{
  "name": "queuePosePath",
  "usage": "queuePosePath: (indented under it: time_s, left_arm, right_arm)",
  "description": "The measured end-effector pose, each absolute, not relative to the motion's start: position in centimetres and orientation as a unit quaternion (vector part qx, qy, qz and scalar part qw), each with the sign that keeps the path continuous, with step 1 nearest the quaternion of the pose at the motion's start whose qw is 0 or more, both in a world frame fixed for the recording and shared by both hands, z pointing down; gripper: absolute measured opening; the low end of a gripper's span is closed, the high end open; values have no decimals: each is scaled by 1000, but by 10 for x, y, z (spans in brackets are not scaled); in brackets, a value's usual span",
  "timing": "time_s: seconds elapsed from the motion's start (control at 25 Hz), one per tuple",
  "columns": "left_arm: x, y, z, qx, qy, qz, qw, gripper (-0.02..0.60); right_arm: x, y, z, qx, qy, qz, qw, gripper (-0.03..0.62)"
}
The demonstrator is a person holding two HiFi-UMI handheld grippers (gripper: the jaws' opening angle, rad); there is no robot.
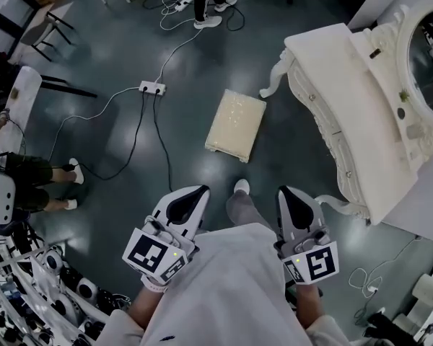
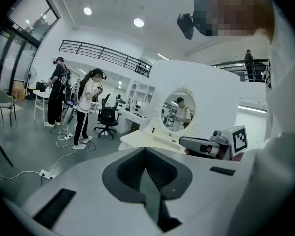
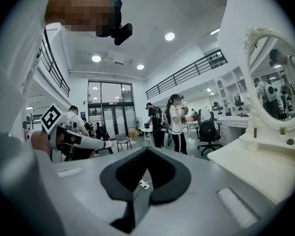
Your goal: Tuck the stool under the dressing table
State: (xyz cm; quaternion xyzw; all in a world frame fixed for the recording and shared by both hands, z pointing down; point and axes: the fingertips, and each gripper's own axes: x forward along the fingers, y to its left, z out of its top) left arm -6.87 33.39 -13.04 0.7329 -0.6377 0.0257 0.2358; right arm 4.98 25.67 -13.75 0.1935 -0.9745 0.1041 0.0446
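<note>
The stool (image 1: 235, 125) has a cream cushioned top and stands on the dark floor, out in front of me and left of the white carved dressing table (image 1: 353, 99). My left gripper (image 1: 192, 193) and right gripper (image 1: 289, 192) are held close to my body, well short of the stool. Both are shut with nothing between the jaws. In the left gripper view the left gripper (image 2: 145, 149) points toward the dressing table (image 2: 152, 139) and its round mirror (image 2: 179, 112). The tabletop (image 3: 265, 166) lies to the right of the right gripper (image 3: 147, 149) in the right gripper view.
A power strip (image 1: 152, 87) with trailing cables lies on the floor left of the stool. People stand at the far end (image 1: 206, 2) and at the left (image 1: 40, 179). A rack of equipment (image 1: 36, 287) fills the lower left. More cable (image 1: 364, 280) lies by the table's near leg.
</note>
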Motion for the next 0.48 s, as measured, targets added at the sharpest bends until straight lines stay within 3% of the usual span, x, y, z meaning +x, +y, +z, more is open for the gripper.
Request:
queuePosePath:
  time_s: [0.48]
  left_arm:
    - [-85, 257, -122, 694, -671, 45, 255, 8]
  right_arm:
    - [31, 167, -122, 160, -977, 130, 49, 11]
